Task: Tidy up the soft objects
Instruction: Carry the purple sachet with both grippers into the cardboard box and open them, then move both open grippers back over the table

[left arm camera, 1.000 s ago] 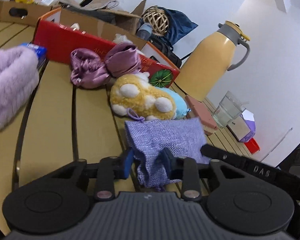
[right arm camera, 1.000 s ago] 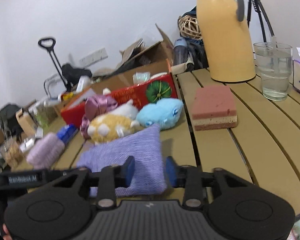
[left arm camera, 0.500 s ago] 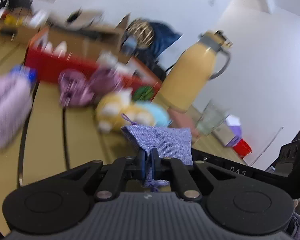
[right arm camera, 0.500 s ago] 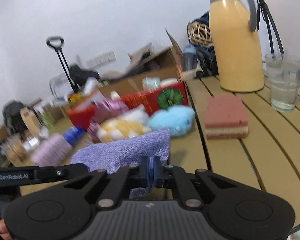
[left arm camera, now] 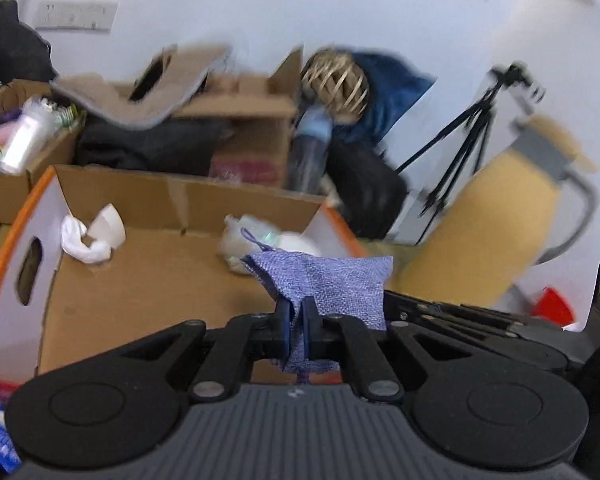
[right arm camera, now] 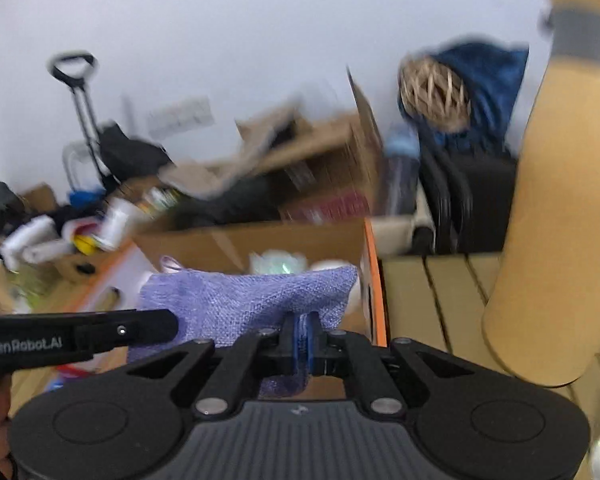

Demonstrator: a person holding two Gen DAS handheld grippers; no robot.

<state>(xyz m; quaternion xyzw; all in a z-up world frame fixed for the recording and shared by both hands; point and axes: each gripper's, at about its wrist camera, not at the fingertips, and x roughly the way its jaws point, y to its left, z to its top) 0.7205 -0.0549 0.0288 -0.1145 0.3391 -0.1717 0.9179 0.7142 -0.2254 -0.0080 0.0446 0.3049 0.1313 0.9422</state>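
Note:
Both grippers are shut on one purple woven cloth pouch (left arm camera: 332,280), held in the air over an open cardboard box (left arm camera: 148,264) with orange edges. My left gripper (left arm camera: 296,316) pinches its near edge. My right gripper (right arm camera: 302,332) pinches the pouch (right arm camera: 244,304) at its other side. The box (right arm camera: 260,244) holds white crumpled soft items (left arm camera: 84,240) and a pale plush (left arm camera: 260,240). The other plush toys are out of view.
A tall yellow thermos (right arm camera: 560,220) stands on the slatted wooden table (right arm camera: 440,300) right of the box. Behind are more cardboard boxes (left arm camera: 236,120), a wicker ball (left arm camera: 336,80), a blue bag, a tripod (left arm camera: 468,136) and a white wall.
Both grippers closed on the pouch, lifted it off the table and carried it forward over the open box. The plush toys and sponge have dropped out of view.

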